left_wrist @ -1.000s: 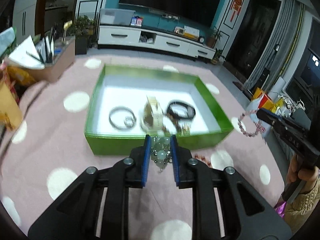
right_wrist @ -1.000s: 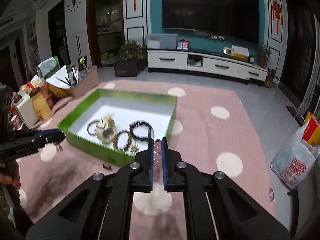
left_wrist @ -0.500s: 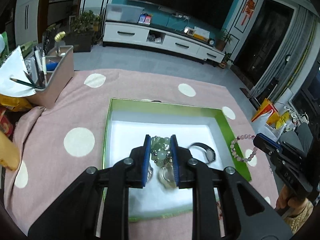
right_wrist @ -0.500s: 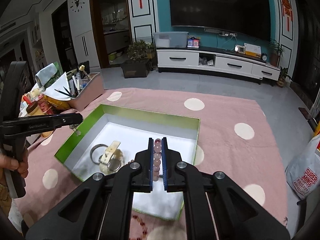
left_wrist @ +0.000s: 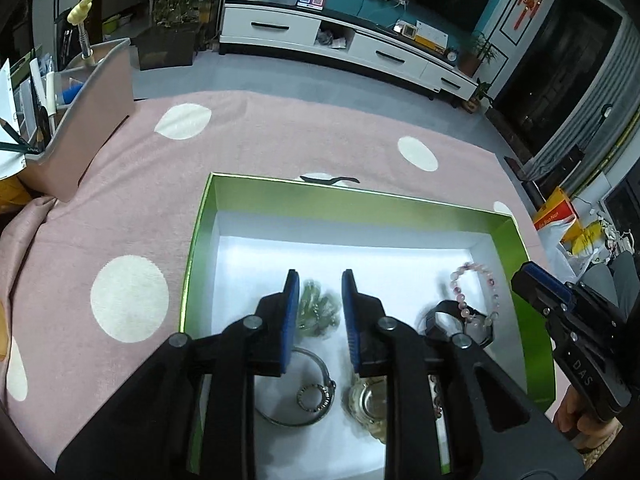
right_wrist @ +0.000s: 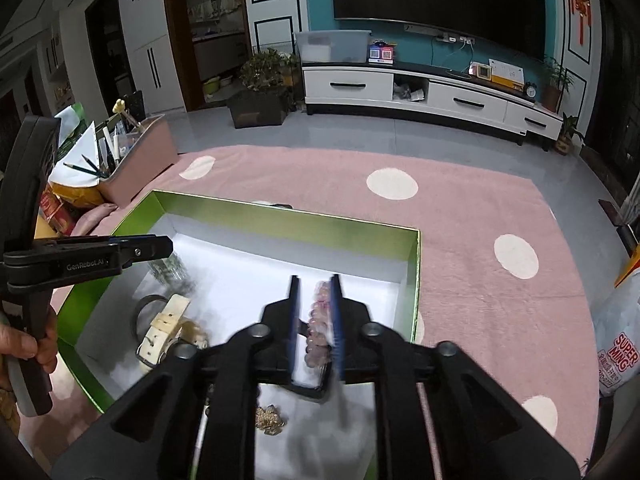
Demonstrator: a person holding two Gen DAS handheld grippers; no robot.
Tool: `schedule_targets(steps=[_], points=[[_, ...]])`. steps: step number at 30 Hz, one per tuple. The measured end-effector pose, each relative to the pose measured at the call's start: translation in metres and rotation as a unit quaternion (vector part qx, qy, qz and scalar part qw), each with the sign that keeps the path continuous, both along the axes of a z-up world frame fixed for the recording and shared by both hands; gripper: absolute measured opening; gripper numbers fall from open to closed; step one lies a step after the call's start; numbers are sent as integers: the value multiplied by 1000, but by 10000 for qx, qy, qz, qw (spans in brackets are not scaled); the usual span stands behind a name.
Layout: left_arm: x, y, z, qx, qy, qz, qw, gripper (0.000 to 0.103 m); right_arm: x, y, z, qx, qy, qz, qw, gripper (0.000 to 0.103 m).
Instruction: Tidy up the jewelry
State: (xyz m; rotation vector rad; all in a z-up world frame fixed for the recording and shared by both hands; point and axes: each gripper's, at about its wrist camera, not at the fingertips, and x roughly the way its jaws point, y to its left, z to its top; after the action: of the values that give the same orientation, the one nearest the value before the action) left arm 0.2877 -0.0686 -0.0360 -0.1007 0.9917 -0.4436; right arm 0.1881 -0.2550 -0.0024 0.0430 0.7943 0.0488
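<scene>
Left claw [left_wrist: 316,296] hangs over the green box [left_wrist: 200,248] with its blue pads apart, and the green bead bracelet [left_wrist: 318,312] sits in the gap between them, blurred, so whether it is falling or already lying on the white floor of the box cannot be told. Right claw [right_wrist: 314,312] is also over the box, nearer its right wall, pads parted a little, with the pink bead bracelet [right_wrist: 318,320] hanging between them; whether the pads touch the beads is hard to say through the blur. In the left wrist view that pink loop [left_wrist: 476,296] droops below the right claw's tip [left_wrist: 532,280], its lower beads down by the black band [left_wrist: 448,320].

The relation that matters: each bracelet lies directly under its own claw, inside the box walls, the green one left of centre, the pink one to the right. Judged from this, both drops are all but made, and each claw likely needs only to lift straight up.

The count, as far as it shows: one green bead bracelet, one pink bead bracelet, one black band, one cream strap [right_wrist: 164,324], one silver bangle [left_wrist: 316,392], one small gold piece [right_wrist: 270,420]. One pink tub [left_wrist: 100,92] of pens stands on the spotted pink surface [left_wrist: 280,132] well to the left.
</scene>
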Motion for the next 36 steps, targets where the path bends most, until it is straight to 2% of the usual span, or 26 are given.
schedule_targets(steps=[1,2,8,9,12,15,19,25,30,36], points=[[0,1,1,-50,-15,8,10000,30,-1,-2,0,37,-3,-61,10000,35],[0,2,1,-41,-43,32,10000,35,-3,-4,1,91,-31,-94,9999,36],[-15,12,17,-95,-233,219,9994,66,-25,-14,14,282,-203,-121,9993,37],[-22,16,22,-83,-332,270,9990,68,-33,-16,19,300,-260,-121,9991,38],[-40,21,33,-62,-522,278,9982,72,-54,-20,28,368,-390,-101,9985,39],[-61,27,45,-68,-701,251,9972,75,-83,-24,38,445,-551,-91,9974,45],[-94,32,58,-82,-896,138,9958,76,-112,-28,43,512,-614,-78,9968,45],[-139,32,62,-152,-899,-130,9957,77,-150,-26,42,615,-600,4,9963,45],[-167,23,52,-154,-679,-387,9968,77,-168,-15,25,680,-361,127,9970,45],[-191,2,19,33,-472,-774,9959,77,-167,7,-26,690,355,267,9966,45]])
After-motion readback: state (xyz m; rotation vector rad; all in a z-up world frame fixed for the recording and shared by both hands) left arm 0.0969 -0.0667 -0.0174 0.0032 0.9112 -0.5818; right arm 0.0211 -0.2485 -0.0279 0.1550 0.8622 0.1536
